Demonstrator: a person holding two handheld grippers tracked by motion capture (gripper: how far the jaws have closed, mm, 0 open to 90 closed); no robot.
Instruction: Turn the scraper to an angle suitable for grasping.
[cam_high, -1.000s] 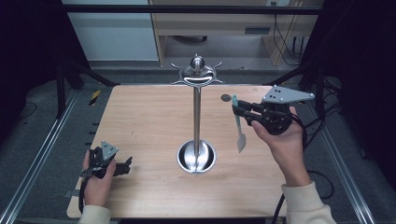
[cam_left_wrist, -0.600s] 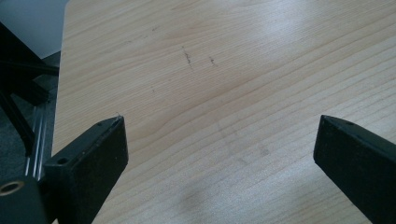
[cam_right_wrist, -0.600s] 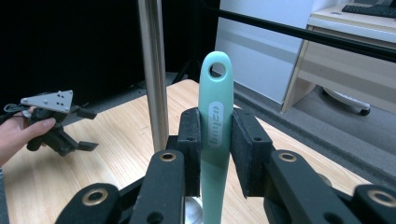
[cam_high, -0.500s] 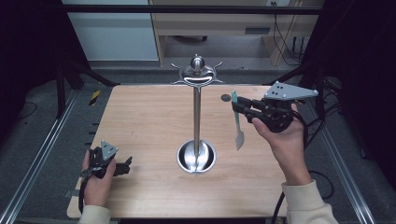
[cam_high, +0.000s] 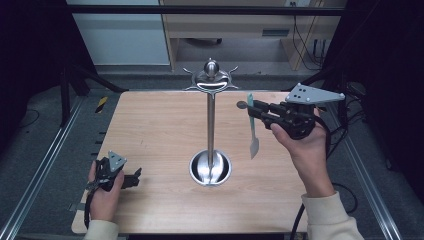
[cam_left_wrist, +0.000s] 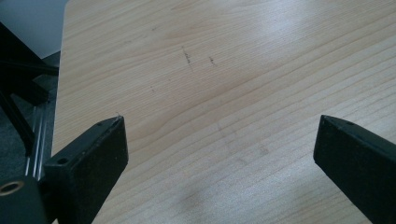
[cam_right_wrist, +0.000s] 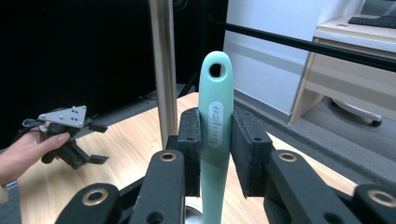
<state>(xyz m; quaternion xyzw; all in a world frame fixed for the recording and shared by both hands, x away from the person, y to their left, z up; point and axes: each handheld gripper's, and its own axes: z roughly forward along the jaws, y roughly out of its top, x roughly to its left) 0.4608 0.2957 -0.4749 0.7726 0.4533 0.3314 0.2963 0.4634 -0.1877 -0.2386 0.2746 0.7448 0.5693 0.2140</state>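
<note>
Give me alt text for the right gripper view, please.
The right gripper clamps the mint-green handle of a utensil upright, hanging hole on top. Just behind stands a metal stand pole; farther left, the person's other hand rests the left gripper on the wooden table.

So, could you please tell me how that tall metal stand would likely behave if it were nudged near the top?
The stand looks top-heavy: a thin pole rising from a small round base, so a high nudge would probably tip it. Its polished metal suggests it is stiff and perhaps slippery on the wooden table.
</note>
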